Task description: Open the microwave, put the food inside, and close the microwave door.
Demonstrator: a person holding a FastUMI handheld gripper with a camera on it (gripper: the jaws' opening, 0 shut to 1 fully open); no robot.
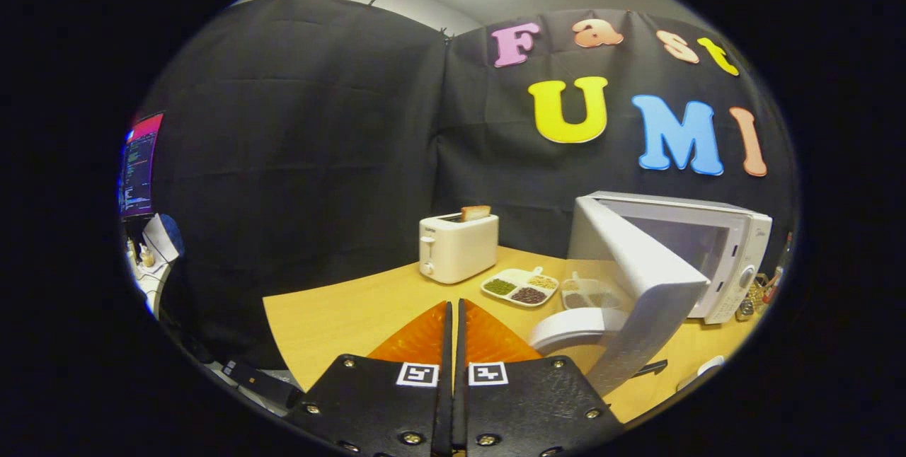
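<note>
Gripper closed with nothing inside, above the yellow worktop, white microwave ahead with door swung open, toaster, divided plate of beans beside it.

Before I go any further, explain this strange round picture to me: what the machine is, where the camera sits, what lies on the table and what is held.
No robot arm here: a person carries a hand-held two-finger gripper, and the camera rides on it, looking forward along the fingers. The fingers are closed together with nothing between them.

Beyond them lies a light wooden table. On it stand a white toaster with a slice of bread in its slot, a white divided tray of beans and grains, and a white microwave whose door is swung open toward the camera. A white round plate sits partly behind that door. Some small items lie beside the microwave, too small to identify.
</note>
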